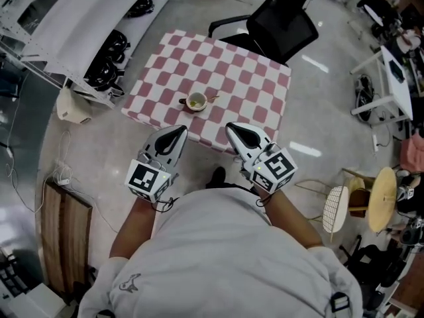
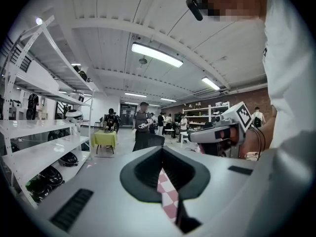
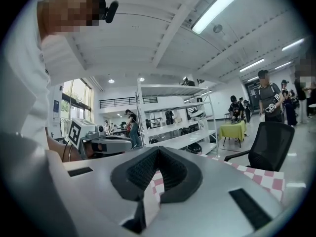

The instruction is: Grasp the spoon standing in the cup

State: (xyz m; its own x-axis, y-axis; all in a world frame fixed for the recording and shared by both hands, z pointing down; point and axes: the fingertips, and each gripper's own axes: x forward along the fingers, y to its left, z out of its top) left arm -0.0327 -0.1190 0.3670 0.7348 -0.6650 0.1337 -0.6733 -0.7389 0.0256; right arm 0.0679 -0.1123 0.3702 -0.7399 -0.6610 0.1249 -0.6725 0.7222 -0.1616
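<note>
A small cup (image 1: 196, 102) sits near the middle of the front half of the red-and-white checked table (image 1: 245, 78). A spoon (image 1: 211, 99) leans out of the cup to the right. My left gripper (image 1: 179, 132) hovers at the table's front edge, below and left of the cup, with its jaws together. My right gripper (image 1: 232, 128) hangs beside it, below and right of the cup, also shut and holding nothing. In the left gripper view the closed left gripper (image 2: 162, 150) shows only a slit of checked cloth. The right gripper (image 3: 157, 150) looks the same in its own view. Neither gripper view shows the cup.
A black office chair (image 1: 281, 24) stands behind the table. White shelving with dark helmets (image 1: 109, 57) runs along the left. A white bin (image 1: 72, 106) and a wooden board (image 1: 63, 238) lie on the floor at left. A desk (image 1: 392, 78) and a fan (image 1: 336, 209) are at right.
</note>
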